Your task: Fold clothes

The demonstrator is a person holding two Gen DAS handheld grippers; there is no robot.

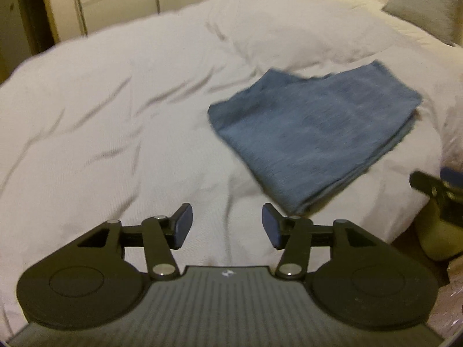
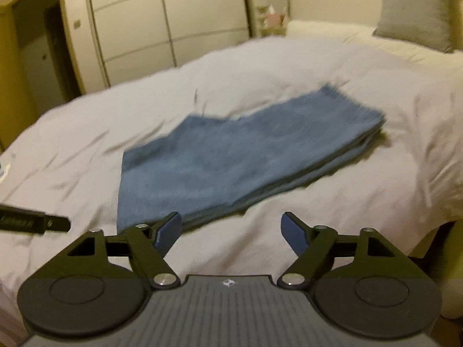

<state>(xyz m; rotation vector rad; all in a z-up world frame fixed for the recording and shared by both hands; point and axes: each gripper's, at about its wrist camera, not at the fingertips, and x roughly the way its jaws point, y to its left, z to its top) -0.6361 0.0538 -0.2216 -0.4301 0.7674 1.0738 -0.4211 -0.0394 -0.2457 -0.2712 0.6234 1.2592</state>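
Observation:
A blue garment (image 1: 315, 133) lies folded in several layers on the white duvet (image 1: 115, 121). In the right wrist view it (image 2: 240, 156) lies just ahead of the fingers. My left gripper (image 1: 227, 225) is open and empty, above the duvet near the garment's near corner. My right gripper (image 2: 231, 231) is open and empty, hovering just short of the garment's near edge. The right gripper shows at the right edge of the left wrist view (image 1: 434, 188). The left gripper shows at the left edge of the right wrist view (image 2: 31, 222).
A grey pillow (image 2: 416, 11) and a white pillow (image 2: 332, 29) lie at the head of the bed. A pale wardrobe (image 2: 150, 29) stands beyond the bed, with a doorway (image 2: 31, 57) to its left. The bed edge drops off at the right (image 1: 428, 231).

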